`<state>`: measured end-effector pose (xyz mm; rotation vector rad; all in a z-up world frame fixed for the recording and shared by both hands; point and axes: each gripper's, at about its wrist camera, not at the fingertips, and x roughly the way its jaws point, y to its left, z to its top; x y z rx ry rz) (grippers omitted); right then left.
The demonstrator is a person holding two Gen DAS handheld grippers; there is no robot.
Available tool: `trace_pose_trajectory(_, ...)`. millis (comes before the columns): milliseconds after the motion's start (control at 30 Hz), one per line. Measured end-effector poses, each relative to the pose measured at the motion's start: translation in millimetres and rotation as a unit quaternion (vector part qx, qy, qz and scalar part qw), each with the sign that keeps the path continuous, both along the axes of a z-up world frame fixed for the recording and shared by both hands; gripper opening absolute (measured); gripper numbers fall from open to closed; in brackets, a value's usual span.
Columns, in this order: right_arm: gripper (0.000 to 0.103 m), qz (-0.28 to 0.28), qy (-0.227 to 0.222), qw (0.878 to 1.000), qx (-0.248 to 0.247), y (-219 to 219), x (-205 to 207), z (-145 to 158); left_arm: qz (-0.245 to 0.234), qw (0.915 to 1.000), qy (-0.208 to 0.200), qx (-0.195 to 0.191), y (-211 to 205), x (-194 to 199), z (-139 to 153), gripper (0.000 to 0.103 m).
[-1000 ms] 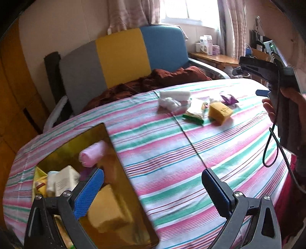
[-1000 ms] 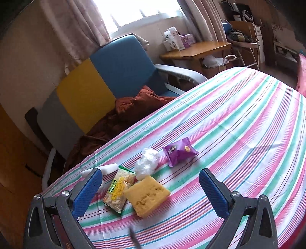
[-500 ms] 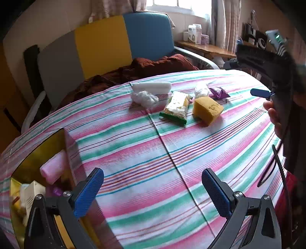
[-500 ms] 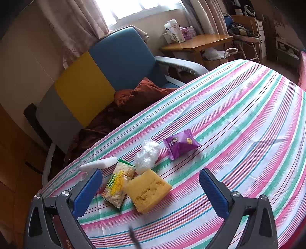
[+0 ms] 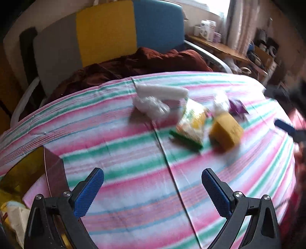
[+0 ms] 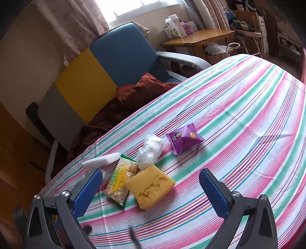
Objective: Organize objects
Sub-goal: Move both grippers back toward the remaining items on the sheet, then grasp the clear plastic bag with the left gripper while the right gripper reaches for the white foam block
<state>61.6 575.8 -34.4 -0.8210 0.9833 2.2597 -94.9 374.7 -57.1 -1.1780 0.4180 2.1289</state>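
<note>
Premises: private home, living or bedroom area. Evidence: armchair [image 6: 107,72] with grey, yellow, blue back panels, rumpled brown blanket [image 6: 137,92] on seat; curtained window [image 6: 133,7] behind; wooden side desk [image 6: 198,38] bearing small cartons [image 6: 175,26]; pink-green striped cloth [image 6: 239,107] over tabletop, with snack packets [image 6: 183,138] and yellow sponge [image 6: 151,186] loose near its chair-side edge.

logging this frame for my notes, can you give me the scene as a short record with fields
surface: striped tablecloth
loose items: yellow sponge, snack packet, clear plastic wad, purple packet, white tube
container: gold box at the left, partly filled
left tongs: open, empty
right tongs: open, empty, above the sponge
background: grey, yellow and blue chair
</note>
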Motion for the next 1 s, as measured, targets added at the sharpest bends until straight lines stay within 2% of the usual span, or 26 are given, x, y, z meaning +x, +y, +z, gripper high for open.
trace_pose_trajectory(133, 0.103, 0.006, 0.002, 1.0, -0.002, -2, -1, 0, 0.005, 1.0, 0.004, 0.0, 14, -24, 0, 0.103)
trace_pose_trajectory(367, 0.103, 0.014, 0.0, 1.0, -0.009, -4, -4, -2, -0.035, 0.9989, 0.03, -0.012, 52, -62, -5, 0.103)
trace_pose_trajectory(533, 0.103, 0.023, -0.007, 1.0, -0.011, -6, -9, -5, -0.037, 0.9993, 0.007, -0.007, 75, -90, -17, 0.103)
trace_pose_trajectory(700, 0.103, 0.031, -0.014, 0.999, -0.013, -8, -13, -8, -0.032, 0.9994, 0.001, -0.011, 90, -107, -30, 0.102)
trace_pose_trajectory(767, 0.103, 0.035, -0.017, 0.999, -0.014, -8, -14, -9, -0.02, 0.9996, -0.019, 0.0, 88, -115, -37, 0.092)
trace_pose_trajectory(800, 0.103, 0.035, -0.018, 0.999, -0.013, -9, -15, -10, -0.013, 0.9996, -0.027, 0.003, 86, -118, -40, 0.075)
trace_pose_trajectory(833, 0.103, 0.036, -0.019, 0.999, -0.012, -10, -16, -9, -0.002, 0.9997, -0.023, 0.004, 82, -119, -41, 0.062)
trace_pose_trajectory(900, 0.103, 0.039, -0.021, 0.999, -0.012, -11, -17, -10, 0.004, 0.9998, -0.017, 0.009, 74, -117, -40, 0.052)
trace_pose_trajectory(1000, 0.103, 0.042, -0.022, 0.999, -0.008, -12, -17, -9, 0.016, 0.9989, -0.034, 0.029, 58, -114, -39, 0.051)
